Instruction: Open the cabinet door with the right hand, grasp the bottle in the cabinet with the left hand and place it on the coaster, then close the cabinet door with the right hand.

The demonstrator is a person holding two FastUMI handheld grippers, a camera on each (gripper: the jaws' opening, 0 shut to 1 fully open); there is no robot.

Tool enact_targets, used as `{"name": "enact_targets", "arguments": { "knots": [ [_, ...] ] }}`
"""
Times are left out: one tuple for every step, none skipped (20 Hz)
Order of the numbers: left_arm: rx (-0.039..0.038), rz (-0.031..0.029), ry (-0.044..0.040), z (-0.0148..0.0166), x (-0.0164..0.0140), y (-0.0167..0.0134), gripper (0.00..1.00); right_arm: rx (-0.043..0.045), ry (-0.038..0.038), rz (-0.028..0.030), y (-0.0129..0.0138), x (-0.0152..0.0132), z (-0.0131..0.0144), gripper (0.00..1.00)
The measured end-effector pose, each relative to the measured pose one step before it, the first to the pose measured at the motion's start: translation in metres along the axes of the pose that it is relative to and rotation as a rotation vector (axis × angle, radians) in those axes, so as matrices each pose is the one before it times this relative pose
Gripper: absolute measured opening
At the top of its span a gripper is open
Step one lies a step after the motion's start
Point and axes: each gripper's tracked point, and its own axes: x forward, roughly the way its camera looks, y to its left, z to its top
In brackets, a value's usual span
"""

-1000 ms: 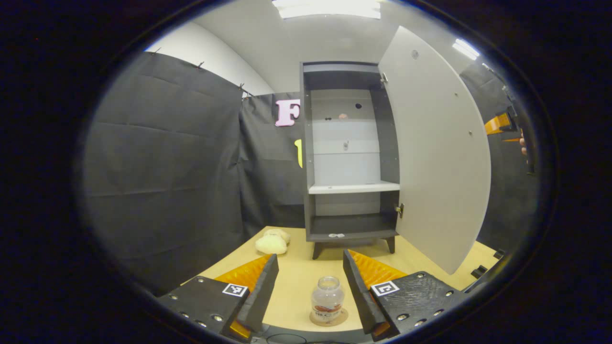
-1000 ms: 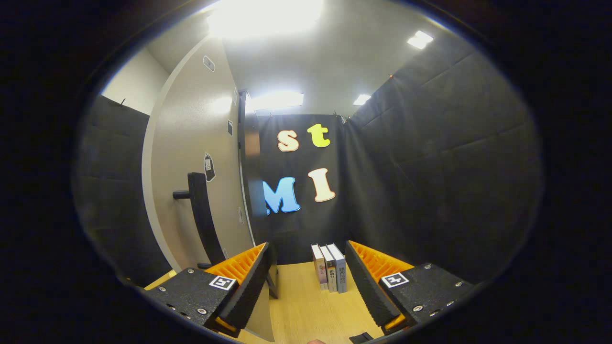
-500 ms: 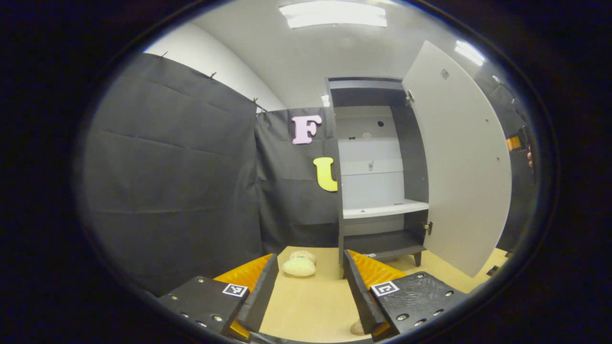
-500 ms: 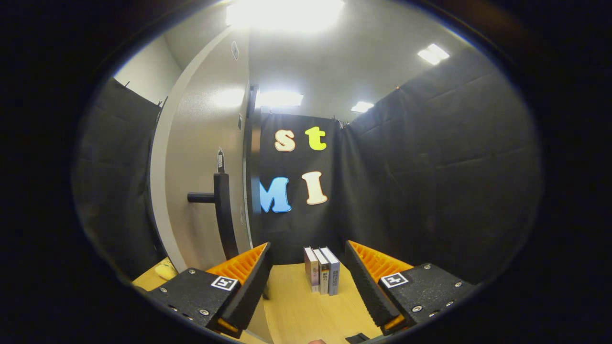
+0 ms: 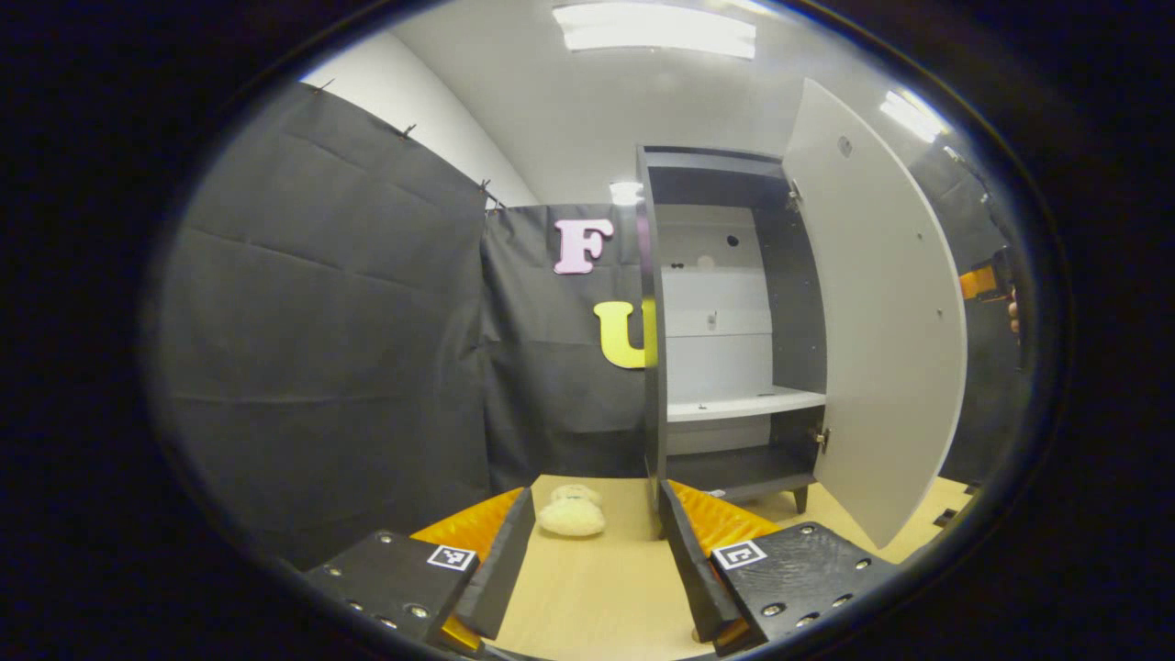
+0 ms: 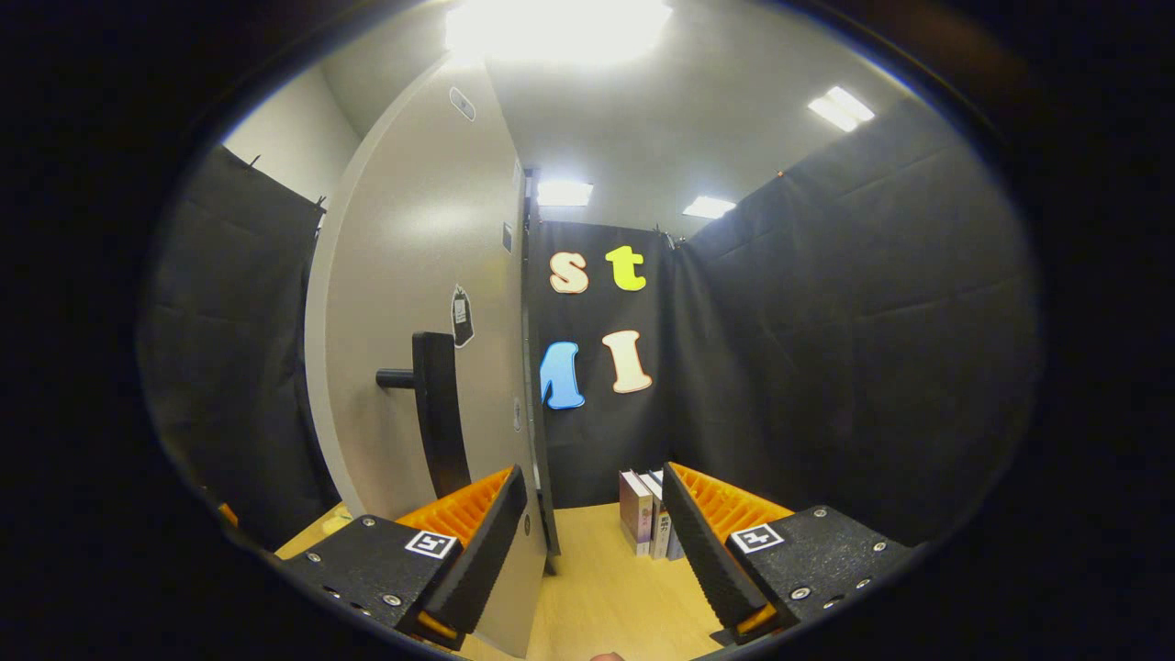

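Books [image 6: 648, 523] stand spine-out, titles too small to read.

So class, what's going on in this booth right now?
A person holds two grippers, both open and empty. The cabinet stands with its door swung wide and shelves bare. The right gripper hovers just beside the door's dark handle, apparently about to close it. The left gripper hangs over the table.

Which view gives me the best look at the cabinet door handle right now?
The right gripper view: the dark handle stands out from the door's outer face, just beyond the right gripper. The left gripper view shows the door's plain inner face.
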Motion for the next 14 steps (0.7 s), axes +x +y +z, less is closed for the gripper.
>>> {"name": "enact_targets", "arguments": {
  "knots": [
    [0.00129,-0.00405,0.00315,-0.00071,0.00051,0.00674,0.72,0.00139,-0.00021,0.00615,0.00427,-0.00041,-0.00009,0.93],
    [0.00009,-0.00024,-0.00241,0.00042,0.00031,0.00765,0.72,0.00033,-0.0006,0.00415,0.00341,0.00222,0.00006,0.93],
    [-0.00143,-0.00179,-0.00342,0.00029,0.00084,0.00672,0.78,-0.00141,-0.00338,0.00386,0.00264,0.00004,-0.00036,0.93],
    [0.00023,0.00199,-0.00214,-0.00013,0.00084,0.00777,0.78,-0.00265,-0.00185,0.00396,0.00365,0.00058,0.0005,0.93],
    [0.00084,0.0025,-0.00043,-0.00142,-0.00031,0.00685,0.72,-0.00228,-0.00159,0.0034,0.00288,0.0001,0.00049,0.93],
    [0.00074,0.00434,0.00173,-0.00155,0.00063,0.00731,0.72,-0.00069,-0.00282,0.00329,0.00263,0.00099,0.00002,0.93],
    [0.00047,0.00608,0.00192,-0.0021,-0.0006,0.00651,0.72,-0.00025,-0.0019,0.00463,0.00295,0.00132,0.00022,0.93],
    [-0.00191,0.00933,0.00298,-0.00237,-0.00024,0.0079,0.72,0.00049,-0.00165,0.0066,0.00391,0.00006,-0.00038,0.93],
    [-0.00625,0.00585,0.00523,-0.00272,-0.00047,0.00649,0.72,-0.00216,0.00091,0.00963,0.00427,0.00092,-0.00017,0.93],
    [-0.00853,0.00037,0.00425,-0.00269,-0.00069,0.00496,0.72,-0.00385,0.0032,0.01044,0.00342,0.0,-0.00072,0.93],
    [-0.00486,0.00432,0.00477,-0.00337,-0.00047,0.00539,0.72,-0.00671,0.00245,0.00898,0.0038,0.00004,-0.00027,0.93],
    [-0.00094,0.00632,0.00736,-0.00267,0.00013,0.00625,0.72,-0.00695,-0.00351,0.00664,0.00189,0.00025,0.00018,0.93],
    [0.00114,0.00714,0.00646,-0.00204,-0.00037,0.00582,0.72,-0.00399,-0.00496,0.00692,0.00301,0.00141,0.00021,0.93],
    [0.00251,0.01024,0.00452,-0.00073,0.00031,0.00655,0.72,-0.00079,-0.0012,0.0098,0.0041,0.00194,-0.0005,0.93]
  ]
}}
